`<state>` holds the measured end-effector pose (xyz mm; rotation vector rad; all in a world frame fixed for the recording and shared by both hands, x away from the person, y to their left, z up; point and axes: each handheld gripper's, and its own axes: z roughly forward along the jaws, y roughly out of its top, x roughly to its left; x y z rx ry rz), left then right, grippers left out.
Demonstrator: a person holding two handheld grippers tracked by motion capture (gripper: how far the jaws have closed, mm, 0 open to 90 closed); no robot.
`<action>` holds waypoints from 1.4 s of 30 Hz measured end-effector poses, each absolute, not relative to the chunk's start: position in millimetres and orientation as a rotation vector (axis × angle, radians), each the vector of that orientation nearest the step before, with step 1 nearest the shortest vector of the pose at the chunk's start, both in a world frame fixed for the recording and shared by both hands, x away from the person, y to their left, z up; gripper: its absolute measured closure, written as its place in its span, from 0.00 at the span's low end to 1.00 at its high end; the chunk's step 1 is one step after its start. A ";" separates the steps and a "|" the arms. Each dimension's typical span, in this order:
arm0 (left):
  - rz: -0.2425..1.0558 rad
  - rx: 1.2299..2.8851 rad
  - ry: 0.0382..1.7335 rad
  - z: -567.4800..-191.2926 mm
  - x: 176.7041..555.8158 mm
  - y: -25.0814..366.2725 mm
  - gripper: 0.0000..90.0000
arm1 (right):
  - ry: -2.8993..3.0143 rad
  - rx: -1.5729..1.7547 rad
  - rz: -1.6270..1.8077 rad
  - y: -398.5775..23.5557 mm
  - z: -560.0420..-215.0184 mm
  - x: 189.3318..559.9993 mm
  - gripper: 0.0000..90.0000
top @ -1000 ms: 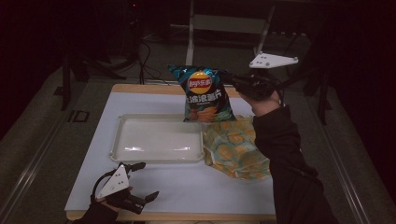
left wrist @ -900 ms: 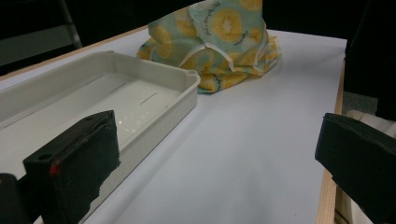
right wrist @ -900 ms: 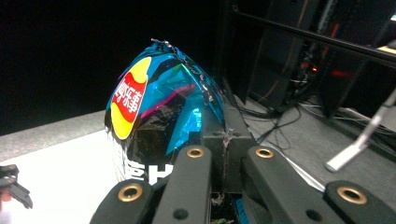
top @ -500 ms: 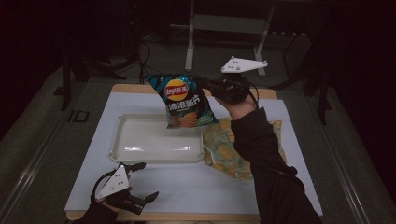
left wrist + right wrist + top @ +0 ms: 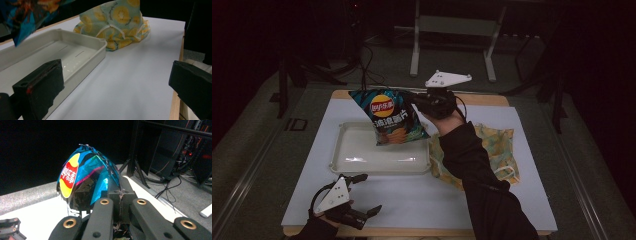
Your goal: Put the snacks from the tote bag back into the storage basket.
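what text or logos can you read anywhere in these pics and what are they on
Red and yellow round logo with white Chinese characters, seemingly "乐事", blurred: on the chip bag held in the right gripper.
Larger white Chinese characters below the logo on the bag front: too blurred to read.
"ID"-like mark on the floor left of the table: unclear.
Tray, patterned cloth with sliced-fruit prints: no text.

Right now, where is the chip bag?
In the high view the chip bag hangs mid-table from the right gripper, above the white tray's far right corner.
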<state>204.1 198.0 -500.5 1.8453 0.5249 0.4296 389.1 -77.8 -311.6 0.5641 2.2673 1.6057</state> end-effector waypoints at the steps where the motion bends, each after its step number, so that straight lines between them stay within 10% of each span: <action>1: 0.428 1.846 0.525 -500.6 204.0 197.9 0.00 | 2.271 0.567 1.610 -75.9 -314.0 389.4 1.00; 42: 0.405 1.849 0.509 -501.1 203.6 197.5 0.00 | 2.430 0.774 1.510 -56.6 -412.7 400.8 1.00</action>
